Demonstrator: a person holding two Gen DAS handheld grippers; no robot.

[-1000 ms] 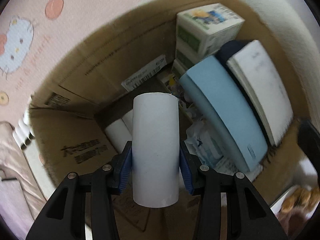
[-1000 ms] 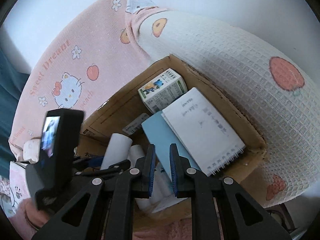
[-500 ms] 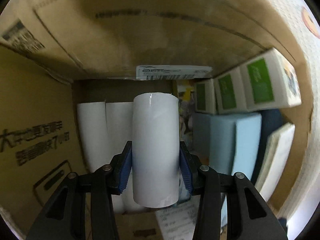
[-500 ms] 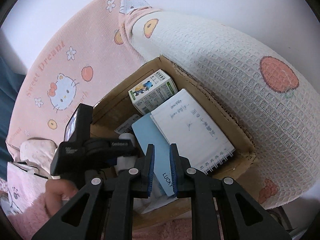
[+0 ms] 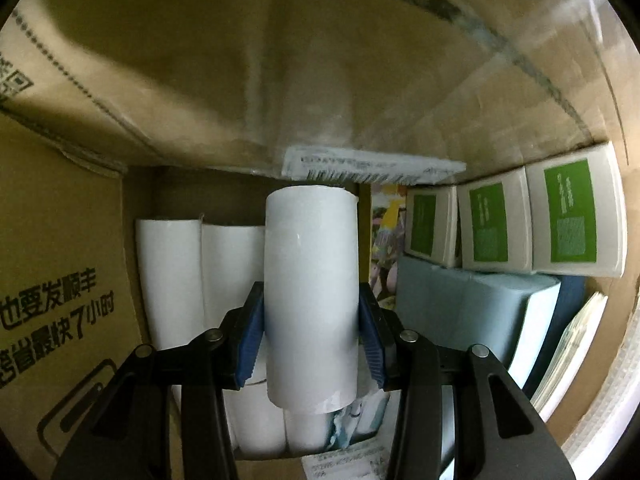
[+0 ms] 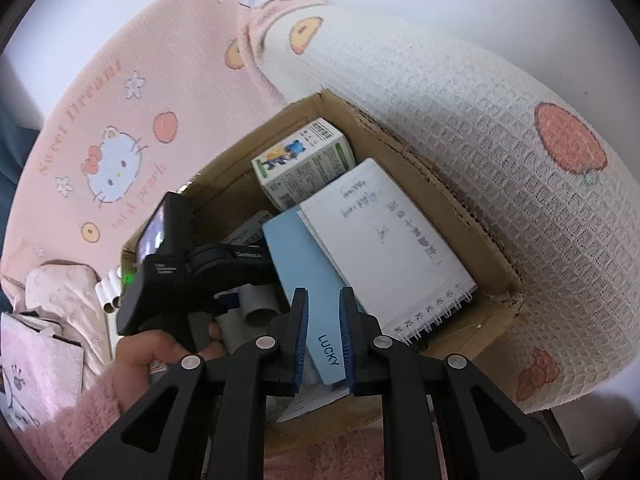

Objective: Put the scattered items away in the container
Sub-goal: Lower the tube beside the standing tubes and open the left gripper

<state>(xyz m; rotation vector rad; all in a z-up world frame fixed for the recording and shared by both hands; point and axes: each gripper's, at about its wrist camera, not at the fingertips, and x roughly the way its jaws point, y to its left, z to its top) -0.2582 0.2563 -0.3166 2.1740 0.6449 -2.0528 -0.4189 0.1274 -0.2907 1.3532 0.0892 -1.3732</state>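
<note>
Left wrist: left gripper (image 5: 311, 336) clamps white roll (image 5: 310, 296) inside box (image 5: 72, 240).

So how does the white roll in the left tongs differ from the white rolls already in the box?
The held roll is clamped between the left tongs, raised above the others; the stored rolls lie packed side by side by the cardboard box wall, touching each other. The held roll shows fully; the stored rolls are partly hidden. All are plain white cylinders pointing the same way.
</note>
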